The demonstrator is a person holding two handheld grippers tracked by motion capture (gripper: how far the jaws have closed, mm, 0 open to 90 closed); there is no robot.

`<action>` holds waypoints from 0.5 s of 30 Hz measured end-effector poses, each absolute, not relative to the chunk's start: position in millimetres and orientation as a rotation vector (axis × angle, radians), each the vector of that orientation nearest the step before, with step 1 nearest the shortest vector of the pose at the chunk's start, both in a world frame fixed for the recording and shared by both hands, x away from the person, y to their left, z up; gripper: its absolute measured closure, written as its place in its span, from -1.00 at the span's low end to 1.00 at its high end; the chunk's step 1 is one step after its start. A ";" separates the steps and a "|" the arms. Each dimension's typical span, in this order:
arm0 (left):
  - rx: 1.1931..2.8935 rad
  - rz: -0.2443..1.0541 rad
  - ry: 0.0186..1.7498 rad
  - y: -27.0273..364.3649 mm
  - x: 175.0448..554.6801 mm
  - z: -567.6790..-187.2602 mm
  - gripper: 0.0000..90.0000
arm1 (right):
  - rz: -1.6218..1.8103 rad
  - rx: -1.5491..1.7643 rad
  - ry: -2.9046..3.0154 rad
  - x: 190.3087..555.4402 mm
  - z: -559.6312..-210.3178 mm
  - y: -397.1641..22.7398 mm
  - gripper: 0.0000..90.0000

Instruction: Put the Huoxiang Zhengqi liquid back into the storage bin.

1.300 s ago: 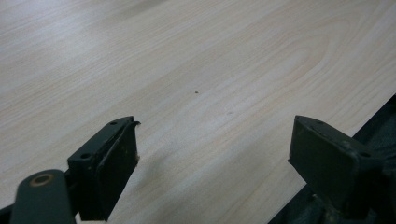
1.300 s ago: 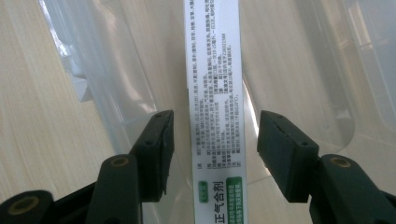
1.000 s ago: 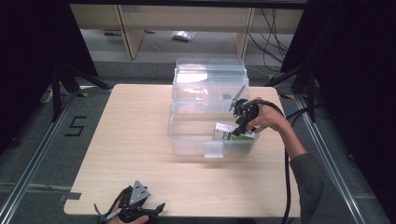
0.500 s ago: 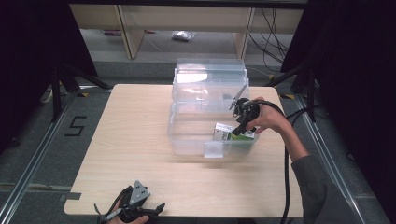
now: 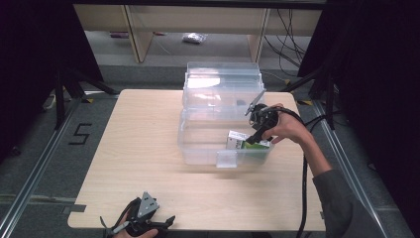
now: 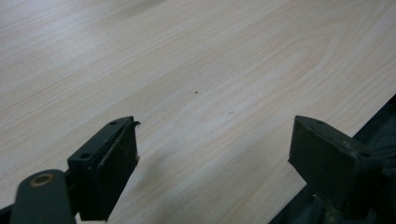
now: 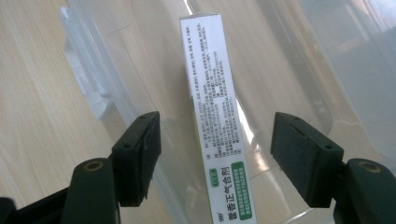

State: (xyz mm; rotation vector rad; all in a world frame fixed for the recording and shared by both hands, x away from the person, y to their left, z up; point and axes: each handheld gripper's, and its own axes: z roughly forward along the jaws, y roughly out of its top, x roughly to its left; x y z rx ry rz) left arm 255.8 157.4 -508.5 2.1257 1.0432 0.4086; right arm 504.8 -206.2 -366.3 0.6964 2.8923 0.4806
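A clear plastic container (image 5: 198, 148) stands on the table with its lid (image 5: 223, 82) tipped up behind it. Inside, at the right end, lies a white and green carton (image 5: 239, 141) printed with small text (image 7: 210, 93). My right gripper (image 5: 251, 140) reaches down into the container over the carton. Its jaws have just been opening, and the carton sits between them with a gap on each side (image 7: 215, 144). My left gripper (image 5: 166, 221) rests at the table's front edge, open over bare wood (image 6: 215, 154).
The light wooden table (image 5: 138, 148) has free room left of the container and in front of it. The container's latch tab (image 5: 227, 158) sticks out toward me. A black cable (image 5: 303, 188) trails from the right gripper along the forearm. Shelving stands beyond the table.
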 end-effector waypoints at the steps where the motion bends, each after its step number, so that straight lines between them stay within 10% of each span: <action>1: 2.125 0.409 1.043 157.5 255.8 -508.5 -0.67 | 0.481 0.696 2.892 504.8 -366.3 -206.2 -0.24; 15: 2.130 0.381 1.046 156.9 255.4 -507.4 -0.67 | 0.653 0.766 2.802 479.0 -359.7 -218.7 -0.27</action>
